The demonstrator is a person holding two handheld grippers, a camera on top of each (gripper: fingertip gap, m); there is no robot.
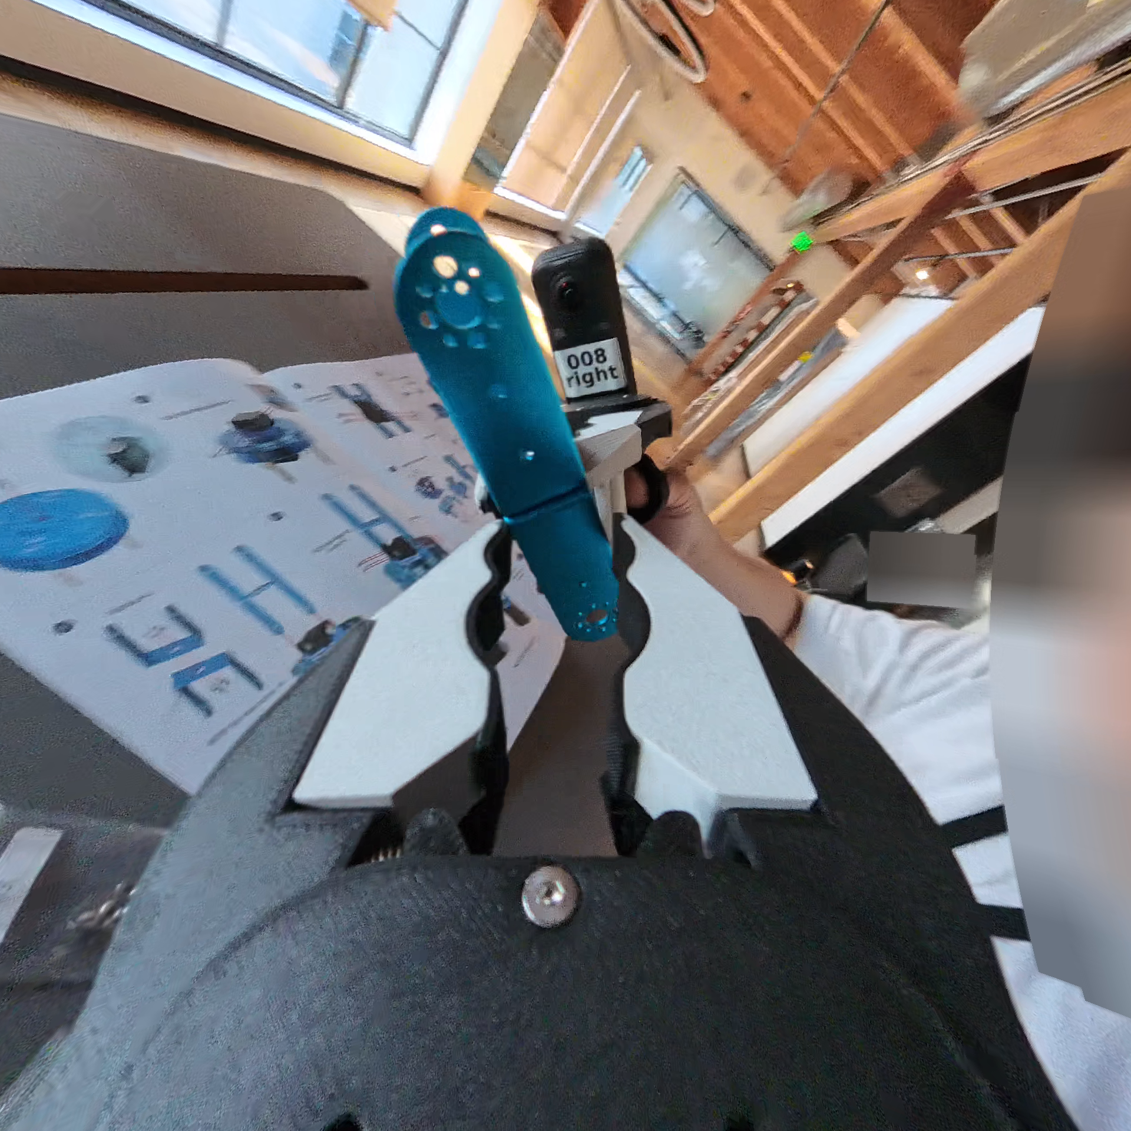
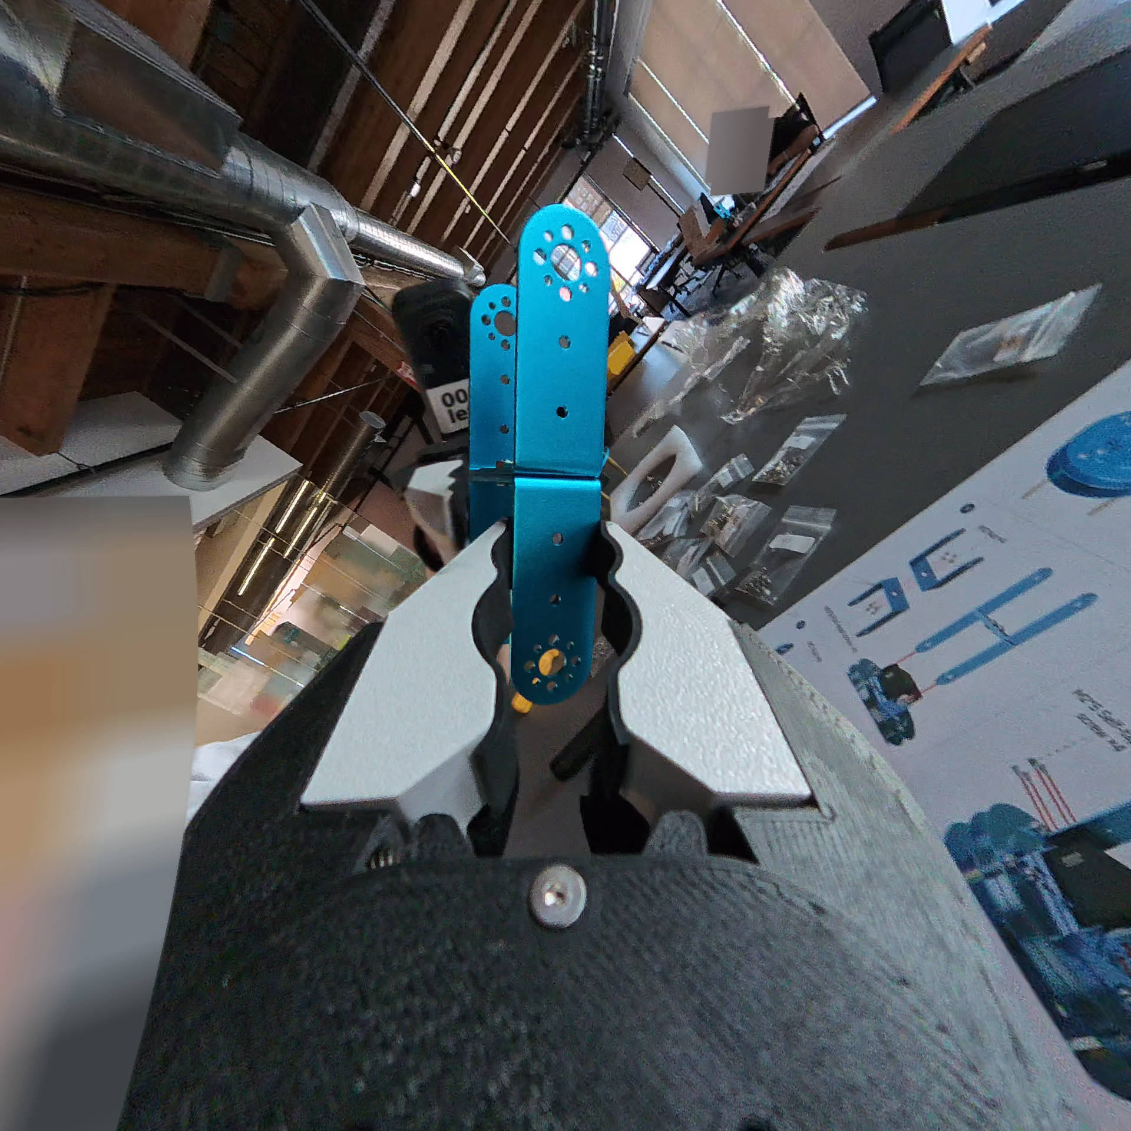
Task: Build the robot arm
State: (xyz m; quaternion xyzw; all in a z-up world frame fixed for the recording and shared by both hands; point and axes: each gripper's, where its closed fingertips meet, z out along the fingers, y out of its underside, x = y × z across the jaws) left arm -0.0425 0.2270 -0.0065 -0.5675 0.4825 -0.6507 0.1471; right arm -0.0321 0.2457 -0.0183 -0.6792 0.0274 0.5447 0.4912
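- At far left in the left wrist view, a printed sheet [image 1: 183, 489] of blue part drawings lies flat on the dark grey table [image 1: 122, 275]. Its near edge runs under the left gripper's fingers, well below them.
- At centre, the left gripper [image 1: 557, 538] has its jaws drawn narrow around the blue bracket [image 1: 489, 398], a long perforated metal plate held up off the table. The pads seem to press on its two thin edges, though the contact is partly hidden.
- Just behind the bracket stands a black camera [image 1: 578, 306] with a white label. To its right are a hand [image 1: 679, 508] and a white sleeve [image 1: 887, 673].
- In the right wrist view a silver duct [image 2: 275, 343] fills the left, far off overhead.
- At centre, the right gripper [image 2: 554, 532] is clamped narrowly on the bracket's nearer arm, with a brass stud [image 2: 551, 661] in the lowest hole. A second blue arm stands parallel just to the left.
- Two holds on one stiff piece, I judge, need matched motion, or the thin edges may pivot in the pads.
- To the right, clear plastic bags [image 2: 753, 520] crowd the table. The air around the bracket looks open.
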